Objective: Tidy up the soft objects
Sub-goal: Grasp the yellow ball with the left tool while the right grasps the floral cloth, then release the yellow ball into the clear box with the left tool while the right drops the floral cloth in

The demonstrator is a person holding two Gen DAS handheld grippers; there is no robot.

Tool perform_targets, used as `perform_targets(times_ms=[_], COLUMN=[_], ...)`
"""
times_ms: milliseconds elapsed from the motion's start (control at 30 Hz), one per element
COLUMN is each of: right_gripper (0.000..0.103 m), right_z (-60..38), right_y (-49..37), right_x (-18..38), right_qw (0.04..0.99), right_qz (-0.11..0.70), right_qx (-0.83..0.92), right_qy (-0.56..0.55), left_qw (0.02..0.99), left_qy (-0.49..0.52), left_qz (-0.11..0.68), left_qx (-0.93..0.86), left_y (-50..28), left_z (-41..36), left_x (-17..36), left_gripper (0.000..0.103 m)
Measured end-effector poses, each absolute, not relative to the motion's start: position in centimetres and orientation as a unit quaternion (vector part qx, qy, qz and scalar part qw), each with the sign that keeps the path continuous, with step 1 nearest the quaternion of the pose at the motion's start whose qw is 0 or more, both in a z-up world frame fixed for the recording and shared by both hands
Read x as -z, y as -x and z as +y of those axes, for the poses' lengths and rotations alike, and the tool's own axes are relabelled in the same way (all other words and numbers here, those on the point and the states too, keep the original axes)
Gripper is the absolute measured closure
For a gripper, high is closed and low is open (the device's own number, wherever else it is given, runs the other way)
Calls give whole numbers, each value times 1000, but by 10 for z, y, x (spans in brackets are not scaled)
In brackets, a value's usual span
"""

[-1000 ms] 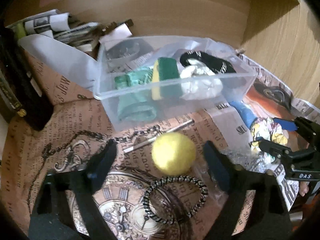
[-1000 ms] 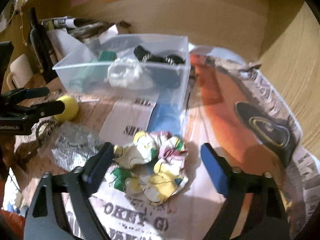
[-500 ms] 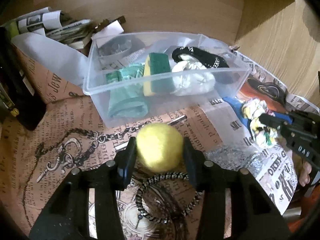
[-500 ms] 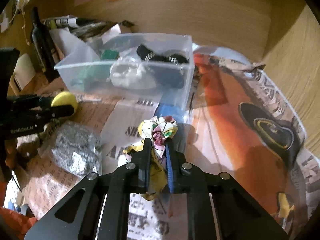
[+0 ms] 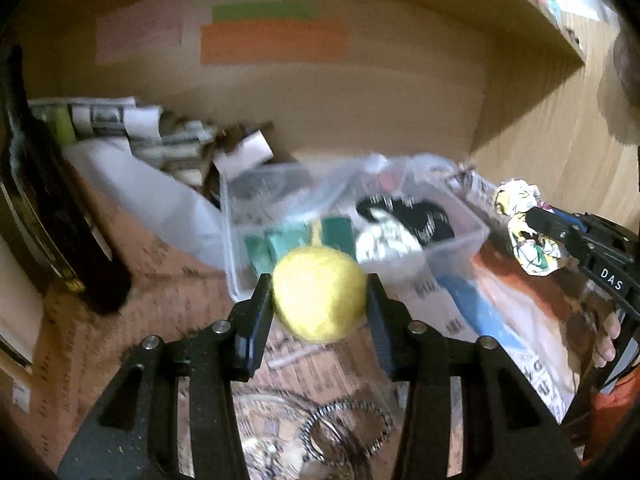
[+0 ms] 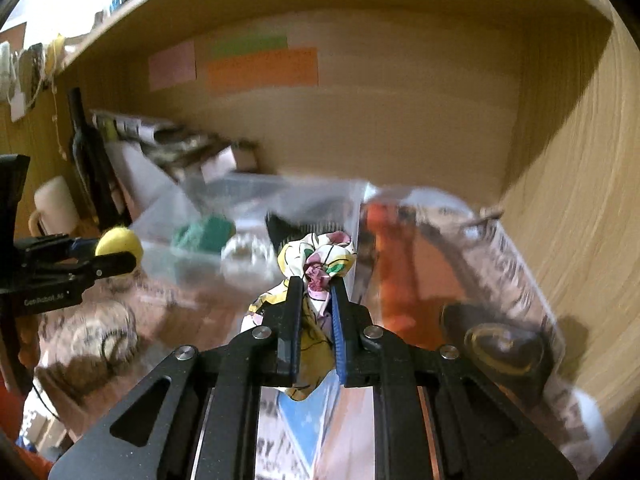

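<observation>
Left gripper (image 5: 320, 300) is squeezing a fuzzy yellow felt ball (image 5: 319, 293) between its two fingers, holding it off the printed paper table covering (image 5: 168, 304), just in front of the clear plastic storage bin (image 5: 460, 236). Right gripper (image 6: 316, 292) is pinching a floral fabric scrunchie (image 6: 318, 258) tightly, the cloth bunching above the fingertips and hanging below. Both soft items are being held up, apparently so they clear the bin's rim, since green cloth (image 5: 280, 240) and a black-and-white garment (image 5: 404, 224) are already lying inside.
</observation>
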State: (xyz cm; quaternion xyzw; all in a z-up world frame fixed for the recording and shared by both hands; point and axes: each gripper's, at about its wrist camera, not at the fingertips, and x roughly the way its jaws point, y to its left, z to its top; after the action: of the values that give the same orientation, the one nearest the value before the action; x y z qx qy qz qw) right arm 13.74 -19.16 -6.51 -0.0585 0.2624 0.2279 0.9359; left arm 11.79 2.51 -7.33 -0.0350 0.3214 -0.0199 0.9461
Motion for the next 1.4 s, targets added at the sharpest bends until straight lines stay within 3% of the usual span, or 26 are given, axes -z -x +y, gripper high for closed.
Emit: perform_targets(times_ms=[467, 1233, 1333, 1400], right_gripper=[91, 90, 84, 71], right_z=[-149, -93, -89, -87], right_y=[-171, -227, -223, -220], right_x=[25, 100, 100, 100], right_qw=[945, 890, 889, 890], right_qz=[188, 328, 324, 320], right_qx=[-256, -299, -297, -295], right_qy=[75, 108, 126, 134], left_qw=[949, 923, 922, 924], left_qy=[51, 31, 34, 32], left_qz=[310, 383, 385, 380], left_qx=[-9, 13, 18, 18], left_y=[-159, -204, -203, -200], left_z=[50, 40, 40, 38], left_x=[56, 107, 107, 105], left_gripper=[58, 56, 47, 42])
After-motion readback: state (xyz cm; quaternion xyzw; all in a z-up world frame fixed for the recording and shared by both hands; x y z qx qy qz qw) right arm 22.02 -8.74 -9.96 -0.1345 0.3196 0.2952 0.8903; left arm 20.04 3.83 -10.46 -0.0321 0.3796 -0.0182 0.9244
